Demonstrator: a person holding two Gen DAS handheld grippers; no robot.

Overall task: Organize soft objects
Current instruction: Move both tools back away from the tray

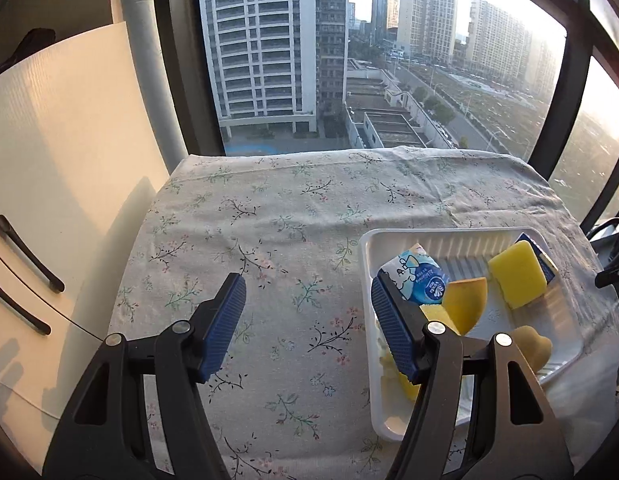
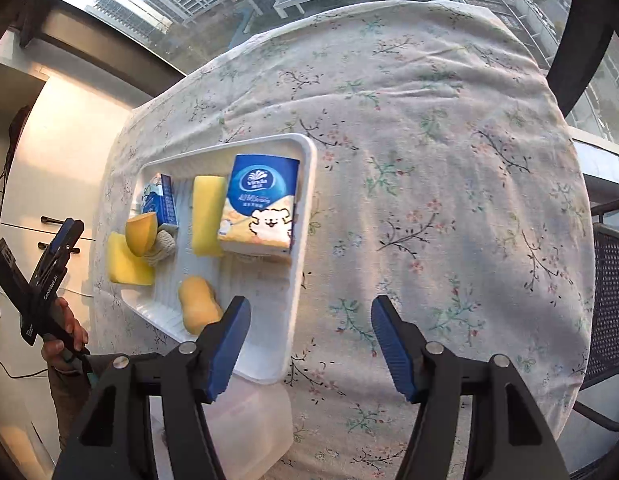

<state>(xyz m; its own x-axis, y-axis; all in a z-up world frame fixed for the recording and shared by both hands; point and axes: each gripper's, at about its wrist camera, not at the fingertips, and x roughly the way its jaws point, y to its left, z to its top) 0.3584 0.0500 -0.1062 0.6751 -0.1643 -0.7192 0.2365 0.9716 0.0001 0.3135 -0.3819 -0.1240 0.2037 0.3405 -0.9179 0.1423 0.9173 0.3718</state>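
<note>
A white tray [image 2: 305,184] on the floral-clothed surface [image 2: 449,160] is seen holding tissue packs, yellow sponges and a tan peanut-shaped sponge [image 2: 197,304]. Both tools, left [image 1: 309,292] and right [image 2: 311,316], are held half open and empty. The tray is judged to be nearer the right tool, just left of its left finger.

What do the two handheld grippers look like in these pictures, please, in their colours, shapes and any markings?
Both are alike. The left gripper and the right gripper each have black, angular plastic arms with triangular cut-outs and silver pivot bolts, ending in blue ribbed pads. Seen side-on from the right wrist, the left one bears small white lettering on its black body, too small to read surely. No sleeve shows clearly.
</note>
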